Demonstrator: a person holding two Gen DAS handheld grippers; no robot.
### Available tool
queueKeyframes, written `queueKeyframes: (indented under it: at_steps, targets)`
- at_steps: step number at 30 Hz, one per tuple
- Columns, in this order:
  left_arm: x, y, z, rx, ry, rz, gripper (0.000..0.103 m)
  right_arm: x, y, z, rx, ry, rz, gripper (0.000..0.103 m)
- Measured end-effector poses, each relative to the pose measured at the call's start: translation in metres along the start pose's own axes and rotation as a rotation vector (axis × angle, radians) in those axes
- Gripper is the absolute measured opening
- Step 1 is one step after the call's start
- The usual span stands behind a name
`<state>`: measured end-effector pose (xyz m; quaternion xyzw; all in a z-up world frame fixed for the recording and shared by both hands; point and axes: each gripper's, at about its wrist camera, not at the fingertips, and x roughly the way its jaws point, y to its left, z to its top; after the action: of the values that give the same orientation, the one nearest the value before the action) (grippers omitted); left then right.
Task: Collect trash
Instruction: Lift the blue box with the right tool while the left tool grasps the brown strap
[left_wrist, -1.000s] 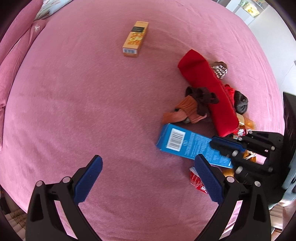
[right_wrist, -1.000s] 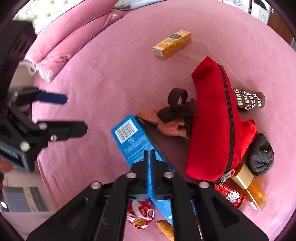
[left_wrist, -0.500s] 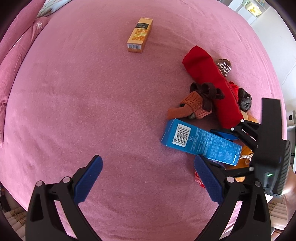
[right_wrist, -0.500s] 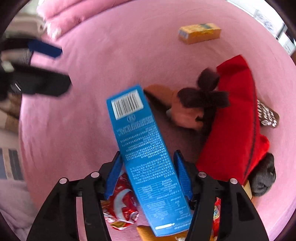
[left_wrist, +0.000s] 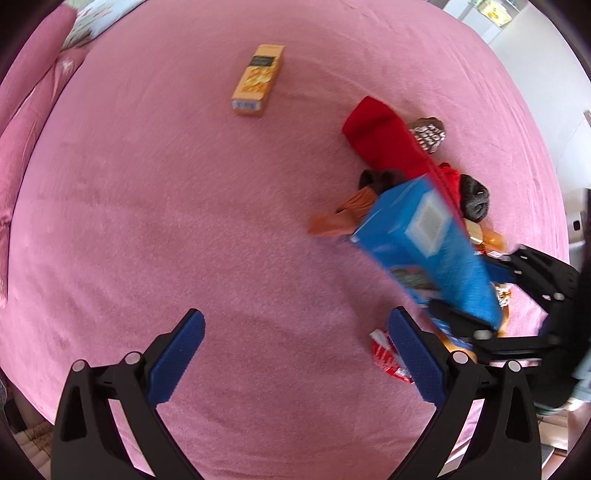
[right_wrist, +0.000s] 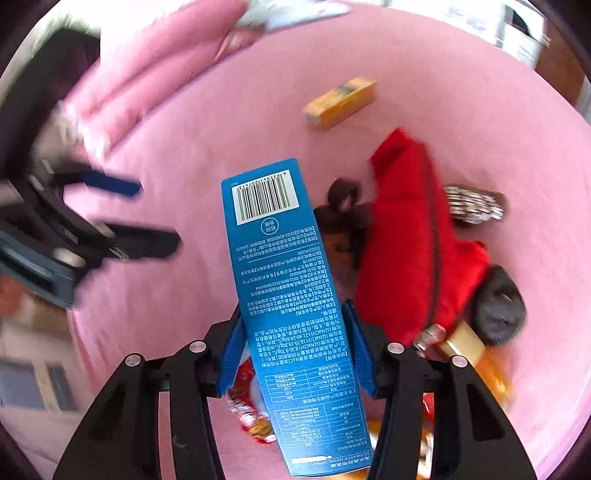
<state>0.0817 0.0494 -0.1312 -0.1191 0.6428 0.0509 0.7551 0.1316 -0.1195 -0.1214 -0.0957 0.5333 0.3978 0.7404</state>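
Observation:
A long blue box (right_wrist: 280, 295) with a barcode hangs tilted above the pink bed (left_wrist: 166, 221), lifted off it. My right gripper (right_wrist: 293, 308) has it between its blue pads; its jaws are closing on the box's long sides. In the left wrist view the same blue box (left_wrist: 424, 240) shows at the right, blurred. My left gripper (left_wrist: 295, 317) stands open over bare bedding with nothing between its fingers. A red snack wrapper (right_wrist: 247, 384) lies under the box. A yellow box (left_wrist: 258, 79) lies apart at the far side.
A red zipped pouch (right_wrist: 410, 236) lies right of the box, with a brown sock (left_wrist: 343, 218), a dark sock (right_wrist: 498, 306), a patterned sock (right_wrist: 472, 203) and a golden bottle (right_wrist: 469, 350) around it. Pink pillows (right_wrist: 147, 85) line the bed's far left.
The right gripper went from shut beside the blue box to gripping it across its width, then raised and tilted it off the bed. The left gripper stayed put.

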Motion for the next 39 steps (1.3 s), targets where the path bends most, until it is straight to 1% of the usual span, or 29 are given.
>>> queueKeyframes:
  at_steps: [4,6,11,14,17,18,19,20,21,23,24,25,26,27,29,31,36,39]
  targets:
    - [0.002,-0.02,0.013,0.045,-0.009,-0.007,0.099,-0.035,-0.034,-0.004,0.216,-0.111,0.031,0.05]
    - [0.004,-0.035,0.021,0.082,-0.012,-0.009,0.099,-0.049,-0.05,-0.011,0.291,-0.152,0.028,0.05]
    - [0.016,-0.063,0.042,0.158,-0.012,0.013,0.099,-0.06,-0.07,-0.013,0.381,-0.182,0.005,0.05]
    - [0.026,-0.073,0.056,0.174,0.003,0.012,0.099,-0.064,-0.077,-0.021,0.398,-0.187,0.0,0.05]
    - [0.036,-0.078,0.07,0.169,0.01,0.007,0.098,-0.066,-0.086,-0.028,0.408,-0.187,-0.004,0.05]
    - [0.039,-0.079,0.073,0.167,0.01,0.005,0.095,-0.065,-0.088,-0.03,0.413,-0.186,-0.005,0.05]
    - [0.046,-0.08,0.078,0.16,0.024,0.005,0.089,-0.063,-0.089,-0.03,0.417,-0.187,-0.005,0.05]
    - [0.05,-0.081,0.08,0.154,0.036,0.005,0.079,-0.063,-0.09,-0.032,0.423,-0.188,-0.005,0.05]
    - [0.055,-0.081,0.082,0.147,0.054,-0.004,0.073,-0.062,-0.093,-0.034,0.432,-0.189,-0.002,0.05]
    - [0.067,-0.081,0.086,0.123,0.097,-0.016,0.046,-0.061,-0.096,-0.037,0.441,-0.191,-0.003,0.05]
    - [0.07,-0.081,0.086,0.116,0.108,-0.023,0.039,-0.06,-0.098,-0.038,0.446,-0.191,0.0,0.05]
    - [0.074,-0.08,0.087,0.103,0.123,-0.04,0.024,-0.061,-0.099,-0.039,0.449,-0.191,0.001,0.05]
    - [0.074,-0.079,0.088,0.088,0.129,-0.051,0.019,-0.061,-0.1,-0.04,0.451,-0.192,0.002,0.05]
    - [0.073,-0.079,0.088,0.079,0.124,-0.059,0.017,-0.062,-0.1,-0.04,0.452,-0.194,0.004,0.05]
    - [0.064,-0.078,0.088,0.069,0.091,-0.079,0.012,-0.064,-0.1,-0.041,0.456,-0.198,0.007,0.05]
    - [0.055,-0.075,0.086,0.056,0.064,-0.101,0.011,-0.065,-0.097,-0.042,0.461,-0.202,0.01,0.05]
    - [0.035,-0.068,0.076,0.022,0.028,-0.157,0.009,-0.074,-0.085,-0.045,0.462,-0.222,-0.003,0.05]
    - [0.01,-0.067,0.065,0.026,-0.02,-0.184,0.008,-0.087,-0.077,-0.049,0.475,-0.249,-0.017,0.05]
